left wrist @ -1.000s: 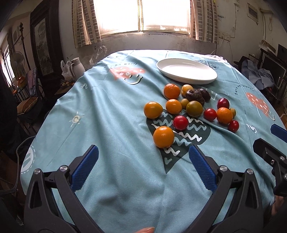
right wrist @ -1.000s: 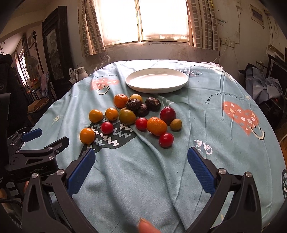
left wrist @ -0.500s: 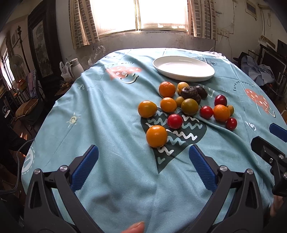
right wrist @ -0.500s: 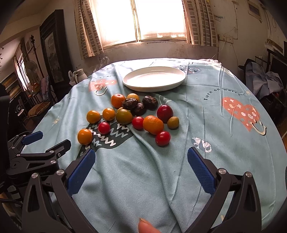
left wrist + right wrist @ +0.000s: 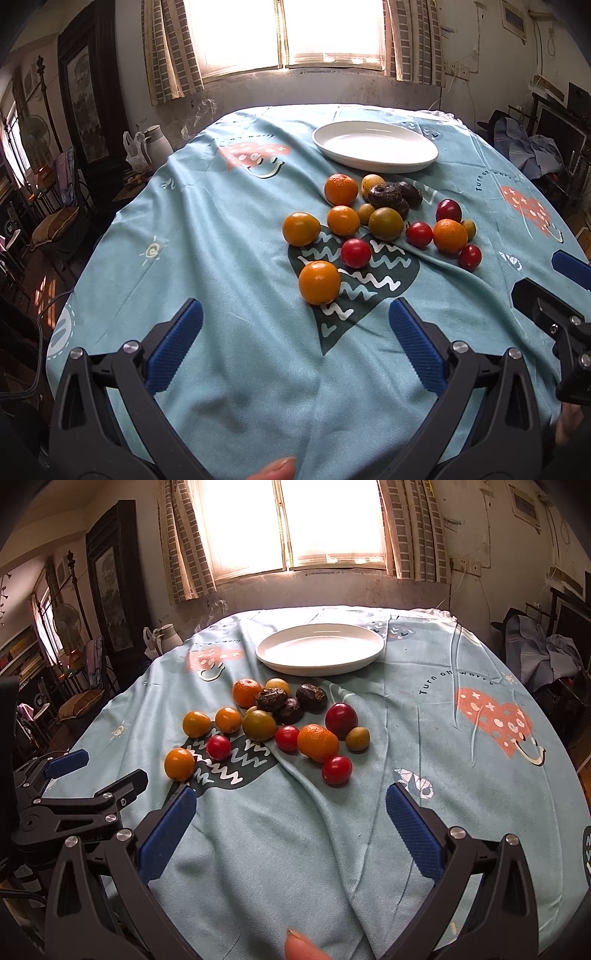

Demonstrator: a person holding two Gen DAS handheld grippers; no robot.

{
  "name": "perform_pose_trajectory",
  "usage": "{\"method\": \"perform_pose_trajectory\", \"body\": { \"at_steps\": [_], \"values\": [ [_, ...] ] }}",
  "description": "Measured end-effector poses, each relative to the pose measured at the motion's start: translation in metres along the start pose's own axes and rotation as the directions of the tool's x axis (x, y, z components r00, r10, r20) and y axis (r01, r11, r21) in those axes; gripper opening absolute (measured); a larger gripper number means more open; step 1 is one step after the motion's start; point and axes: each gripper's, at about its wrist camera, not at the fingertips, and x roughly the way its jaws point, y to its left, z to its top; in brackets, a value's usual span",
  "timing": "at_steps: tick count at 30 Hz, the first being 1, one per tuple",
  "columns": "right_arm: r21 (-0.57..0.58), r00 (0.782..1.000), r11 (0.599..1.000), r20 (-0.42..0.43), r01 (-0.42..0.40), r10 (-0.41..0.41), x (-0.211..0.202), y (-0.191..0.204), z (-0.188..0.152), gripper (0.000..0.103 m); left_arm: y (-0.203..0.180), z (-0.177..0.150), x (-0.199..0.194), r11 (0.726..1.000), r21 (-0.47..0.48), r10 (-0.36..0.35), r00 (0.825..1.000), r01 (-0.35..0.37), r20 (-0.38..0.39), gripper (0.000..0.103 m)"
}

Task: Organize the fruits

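Both grippers are held spread wide and empty above a teal tablecloth. Ahead of the left gripper, an orange fruit lies nearest, unobstructed. Beyond the right gripper, a red tomato is seen among clustered fruits. A white plate is set farther back, by a window.

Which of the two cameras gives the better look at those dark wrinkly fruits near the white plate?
The right wrist view: all three dark wrinkly fruits show apart, with their shrivelled tops. In the left wrist view, the dark wrinkly fruits overlap, and the third is mostly hidden behind a greenish fruit.
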Motion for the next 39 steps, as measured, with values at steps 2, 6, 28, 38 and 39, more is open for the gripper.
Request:
{"method": "perform_pose_trajectory", "body": {
  "at_steps": [2, 6, 28, 38, 39],
  "values": [
    [0.000, 1.000, 1.000, 0.000, 0.000, 0.000, 0.000, 0.000, 0.000, 0.102, 0.000, 0.000, 0.000, 1.000, 0.001, 0.001, 1.000, -0.001, 0.000, 0.101],
    [0.001, 1.000, 1.000, -0.005, -0.003, 0.003, 0.000, 0.001, 0.001, 0.102, 0.000, 0.000, -0.001, 1.000, 0.002, 0.001, 1.000, -0.001, -0.006, 0.101],
    [0.004, 1.000, 1.000, -0.011, -0.006, 0.006, 0.002, 0.001, -0.001, 0.102, -0.003, -0.001, 0.000, 1.000, 0.009, 0.008, 1.000, -0.007, -0.016, 0.101],
    [-0.019, 0.998, 1.000, -0.063, -0.005, 0.003, 0.023, -0.004, -0.008, 0.102, 0.003, -0.004, 0.019, 1.000, 0.011, 0.013, 0.999, -0.013, -0.043, 0.101],
    [-0.021, 0.997, 1.000, -0.081, -0.009, 0.008, 0.028, -0.007, -0.009, 0.102, 0.005, -0.006, 0.024, 1.000, 0.010, 0.012, 0.999, -0.011, -0.053, 0.101]
  ]
}}
